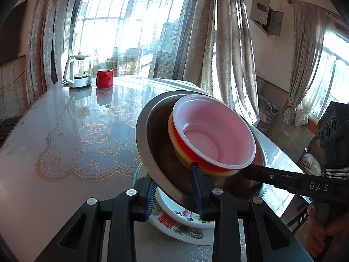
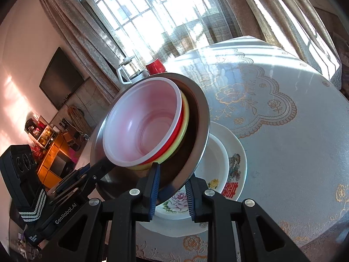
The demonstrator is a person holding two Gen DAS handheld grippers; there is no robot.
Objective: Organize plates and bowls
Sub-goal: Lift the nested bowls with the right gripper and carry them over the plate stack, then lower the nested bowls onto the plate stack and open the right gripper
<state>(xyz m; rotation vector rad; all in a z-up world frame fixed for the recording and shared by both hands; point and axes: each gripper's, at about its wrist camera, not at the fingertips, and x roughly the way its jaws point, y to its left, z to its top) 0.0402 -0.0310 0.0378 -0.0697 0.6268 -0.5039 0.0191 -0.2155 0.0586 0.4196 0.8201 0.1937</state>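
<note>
A steel basin (image 1: 152, 135) (image 2: 196, 118) is held tilted above a stack of white floral plates (image 1: 181, 220) (image 2: 235, 166). Inside it nest a yellow bowl (image 1: 174, 131) (image 2: 185, 118), a red bowl (image 1: 185, 144) (image 2: 176, 128) and a white bowl (image 1: 213, 131) (image 2: 141, 122). My left gripper (image 1: 176, 196) clamps the basin's near rim, one finger inside, one outside. My right gripper (image 2: 172, 192) clamps the rim on the opposite side; its fingers (image 1: 272, 176) show in the left wrist view. The left gripper's fingers (image 2: 96, 172) show in the right wrist view.
The round table (image 1: 65, 152) (image 2: 283, 142) has a lace-pattern cover. A glass kettle (image 1: 77, 69) (image 2: 130, 69) and a red mug (image 1: 104, 78) (image 2: 155, 65) stand at the far edge by the curtained window. A chair (image 1: 309, 159) stands beside the table.
</note>
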